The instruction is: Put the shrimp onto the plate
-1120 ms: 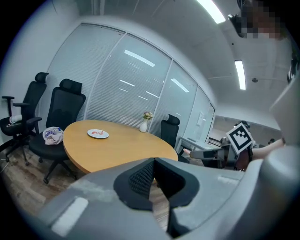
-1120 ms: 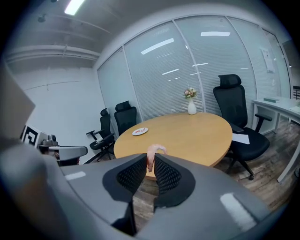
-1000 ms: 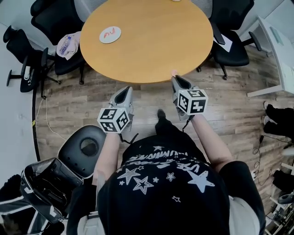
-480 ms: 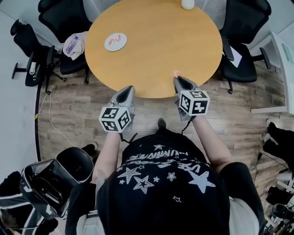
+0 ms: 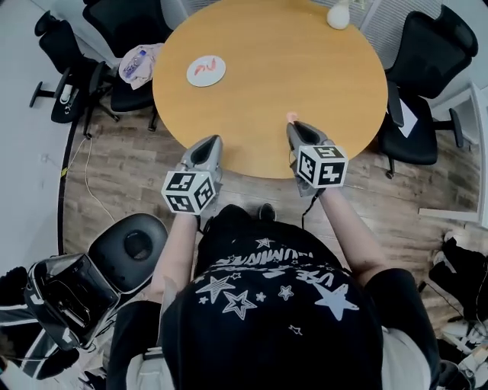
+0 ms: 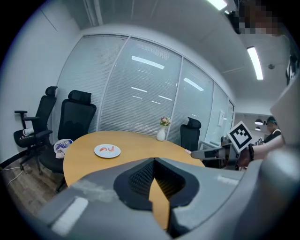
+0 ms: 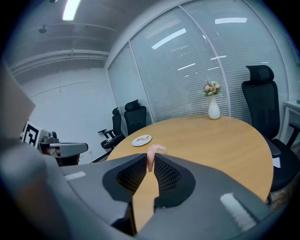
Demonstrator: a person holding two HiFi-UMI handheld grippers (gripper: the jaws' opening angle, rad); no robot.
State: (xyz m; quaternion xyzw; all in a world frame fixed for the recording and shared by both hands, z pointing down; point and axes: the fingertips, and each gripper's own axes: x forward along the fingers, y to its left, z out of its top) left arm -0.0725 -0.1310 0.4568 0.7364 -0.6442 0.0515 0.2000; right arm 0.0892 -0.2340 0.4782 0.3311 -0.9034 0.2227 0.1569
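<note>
A white plate (image 5: 206, 71) with red shrimp pieces on it sits on the far left of the round wooden table (image 5: 305, 68). The plate also shows in the left gripper view (image 6: 107, 150) and the right gripper view (image 7: 141, 139). My right gripper (image 5: 293, 127) is over the table's near edge, shut on a pink shrimp (image 5: 291, 117). That shrimp (image 7: 153, 152) sticks out between the right gripper's tips (image 7: 150, 160). My left gripper (image 5: 209, 142) hovers at the near edge, shut with nothing in it (image 6: 153, 162).
A white vase with flowers (image 5: 338, 15) stands at the table's far side. Black office chairs (image 5: 423, 46) ring the table; one on the left holds a bag (image 5: 139, 61). A round black stool (image 5: 130, 247) and a backpack (image 5: 65, 293) are at my lower left.
The table has come nearer and both grippers now reach over its near edge. The right gripper still holds the shrimp.
</note>
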